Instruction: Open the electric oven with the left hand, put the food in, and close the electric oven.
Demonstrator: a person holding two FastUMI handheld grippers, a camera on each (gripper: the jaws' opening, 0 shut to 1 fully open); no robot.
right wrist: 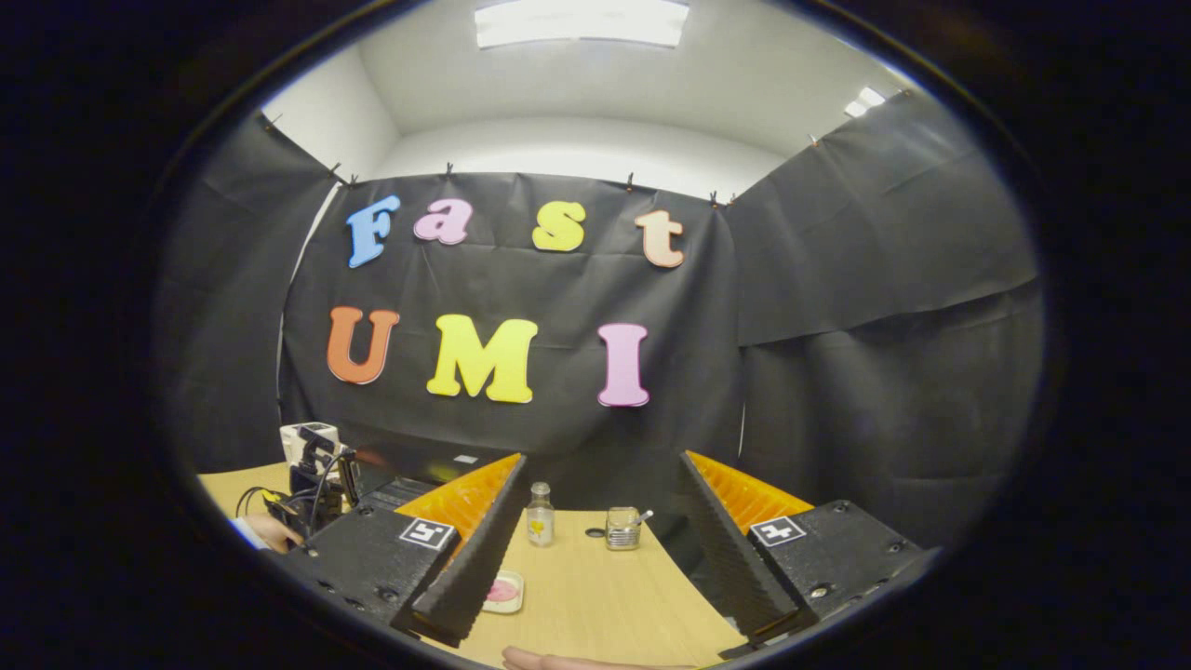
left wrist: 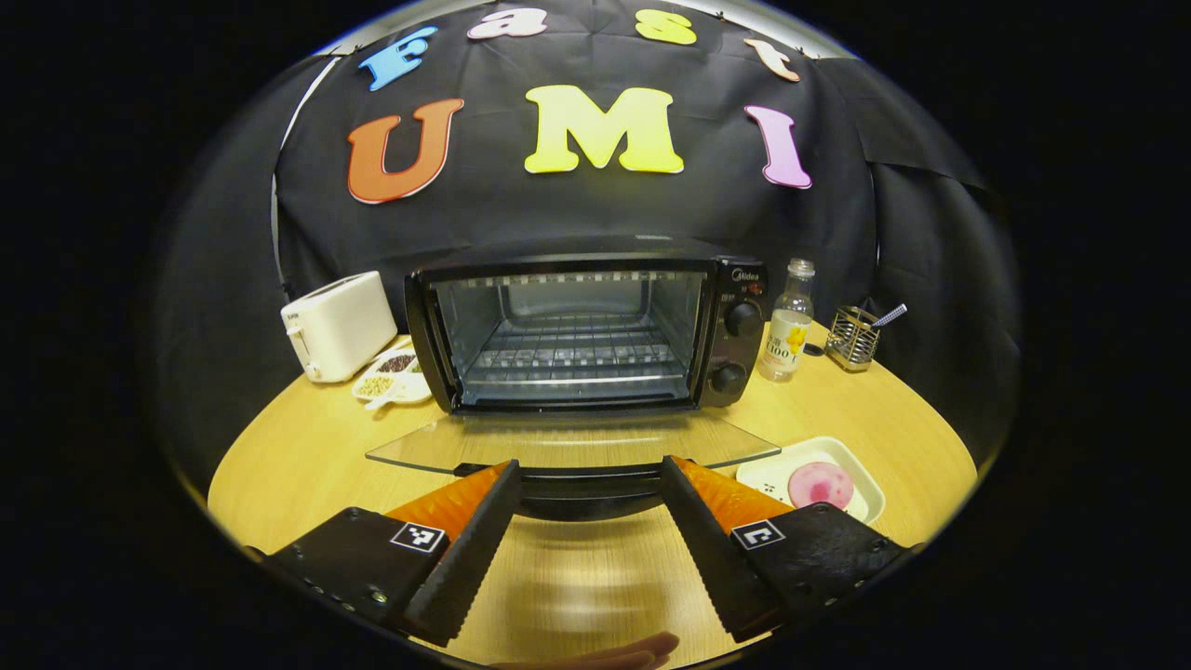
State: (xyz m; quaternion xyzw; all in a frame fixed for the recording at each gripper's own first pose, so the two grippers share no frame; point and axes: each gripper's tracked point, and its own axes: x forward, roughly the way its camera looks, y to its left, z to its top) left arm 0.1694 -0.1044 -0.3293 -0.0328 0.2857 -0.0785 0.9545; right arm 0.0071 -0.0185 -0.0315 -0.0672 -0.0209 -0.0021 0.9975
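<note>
Right then, wooden table [left wrist: 837, 409] spread wide under it all, and squarely at the back of it the electric oven [left wrist: 586, 330], door [left wrist: 568, 442] dropped fully down and lying flat out towards the camera, wire rack bare inside, two knobs stacked on the right-hand panel. Just left of the oven, a white toaster [left wrist: 337, 324], with a small divided dish of grains [left wrist: 391, 374] tucked between the two. Over on the oven's right, a clear bottle [left wrist: 787, 321] standing upright, then a little metal holder [left wrist: 851, 338] beyond it with something poking out. Nearer in on the right side of the table, a white tray [left wrist: 861, 470] carrying the food [left wrist: 820, 484], a round pink slice, sitting well apart from the oven's mouth and just beside the door's right corner. Down front in the left gripper view, left gripper [left wrist: 588, 484] spread wide, clamping nothing, fingertips up against the door's front edge, its dark handle between them. In the right gripper view, right gripper [right wrist: 600, 507] likewise wide apart and empty, raised and pointed at the back wall, bottle, holder and tray showing small between its fingers, with the other gripper's rig off at the left. Fingertips of a hand [right wrist: 558, 661] peeking at the bottom edge.
</note>
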